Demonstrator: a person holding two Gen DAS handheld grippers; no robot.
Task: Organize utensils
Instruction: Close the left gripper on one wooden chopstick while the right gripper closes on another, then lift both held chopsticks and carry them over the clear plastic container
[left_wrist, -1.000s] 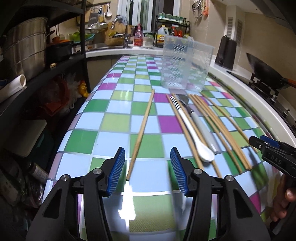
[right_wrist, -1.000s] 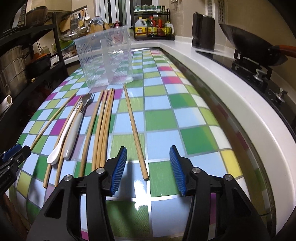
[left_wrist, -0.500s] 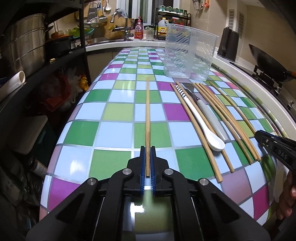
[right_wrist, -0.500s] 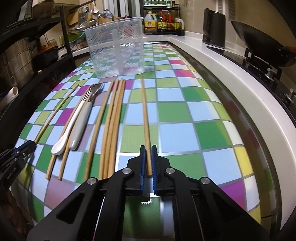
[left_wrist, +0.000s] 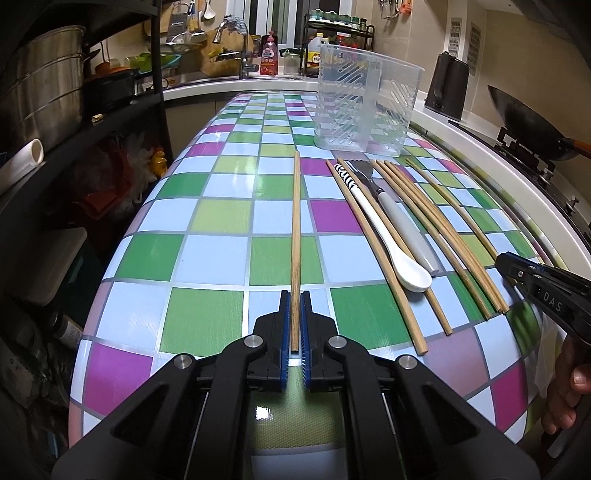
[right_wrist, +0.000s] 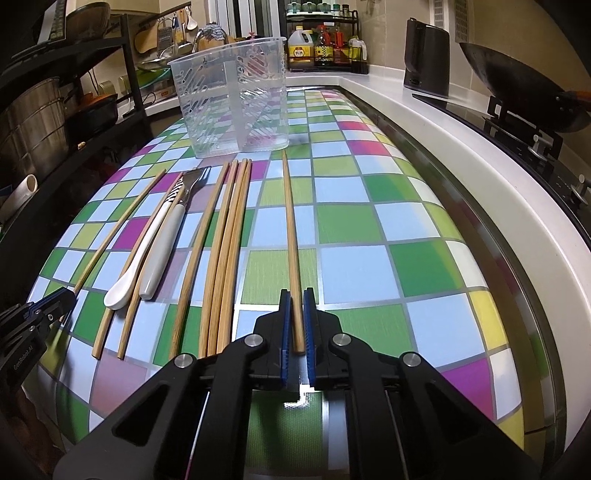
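Left gripper (left_wrist: 294, 325) pinching outer chopstick (left_wrist: 296, 221) near butt end, right gripper (right_wrist: 296, 325) pinching another chopstick (right_wrist: 290, 229). I judge them light, stiff, slippery.

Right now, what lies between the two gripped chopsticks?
In the right wrist view, between the left chopstick and the right chopstick lie a white spoon, a fork and loose chopsticks.
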